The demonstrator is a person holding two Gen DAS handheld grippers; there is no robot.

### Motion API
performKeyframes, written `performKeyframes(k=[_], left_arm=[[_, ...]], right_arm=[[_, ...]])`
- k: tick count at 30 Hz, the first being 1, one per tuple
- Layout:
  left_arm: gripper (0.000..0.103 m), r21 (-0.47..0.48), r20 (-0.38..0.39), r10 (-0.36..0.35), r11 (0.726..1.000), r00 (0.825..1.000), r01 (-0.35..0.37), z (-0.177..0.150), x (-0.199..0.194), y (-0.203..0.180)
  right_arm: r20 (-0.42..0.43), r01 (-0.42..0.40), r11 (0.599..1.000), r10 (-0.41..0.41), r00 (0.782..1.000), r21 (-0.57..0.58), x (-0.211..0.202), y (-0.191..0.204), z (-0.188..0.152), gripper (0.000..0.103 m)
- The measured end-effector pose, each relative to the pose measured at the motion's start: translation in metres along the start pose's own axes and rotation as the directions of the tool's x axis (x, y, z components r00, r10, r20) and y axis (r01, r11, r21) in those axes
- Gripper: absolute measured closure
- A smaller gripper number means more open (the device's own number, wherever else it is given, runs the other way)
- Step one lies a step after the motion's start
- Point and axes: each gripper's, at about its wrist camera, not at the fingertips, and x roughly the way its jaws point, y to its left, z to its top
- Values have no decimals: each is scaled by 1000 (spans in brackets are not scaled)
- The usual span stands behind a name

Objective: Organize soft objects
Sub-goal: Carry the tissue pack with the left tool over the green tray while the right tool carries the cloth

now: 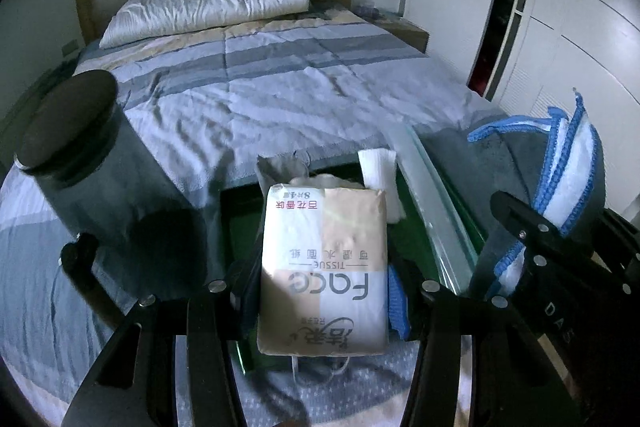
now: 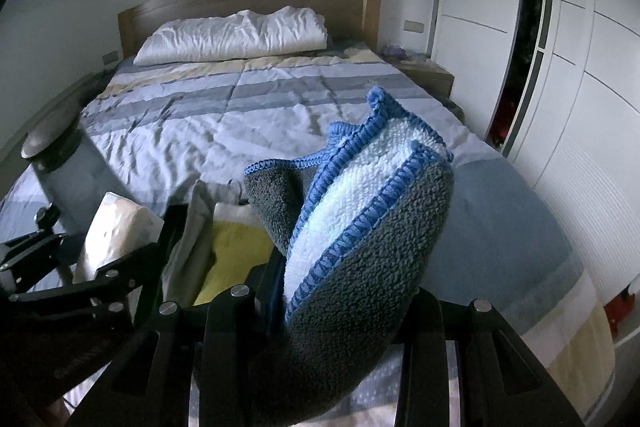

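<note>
Left wrist view first: we've got the left gripper (image 1: pixel 324 291) clenched on a soft plastic-wrapped beige and white pack of face tissues (image 1: pixel 324 267), held up over a glass-walled container (image 1: pixel 432 187) at the foot of the bed with the striped grey and white quilt (image 1: pixel 280 83). The pack looks light and squishy, and the film seems a bit slick, so we'd say pinching it across the middle of the sides, like now, beats grabbing a corner.

Over to the right: the right gripper (image 2: pixel 340 311) is clamped on a folded fluffy grey and white towel with blue stitched edging (image 2: pixel 360 227), lifted above the bed's near corner. It's floppy and the free end droops, so we reckon gripping through the thick folded part keeps the layers together. Nothing fragile here, just stuff that sags.
</note>
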Motion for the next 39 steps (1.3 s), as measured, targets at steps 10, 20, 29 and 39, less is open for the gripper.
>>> performKeyframes(k=[10,20,29,39], left_arm=[[57,-34,-22,44,998,999,-45,2,33,6],[57,-31,-39,48,998,998,-49,3,50,4],[57,-34,-55,59,998,997,-61,1,62,4],[57,-39,-91,77,996,993,-80,-3,80,10]], right_arm=[[-32,28,999,-29,999,-39,49,16,17,70],[-79,18,999,-22,997,-45,82,11,24,69],[-100,14,999,-18,995,-39,99,6,23,69],[-126,5,999,-12,992,-53,112,11,17,68]])
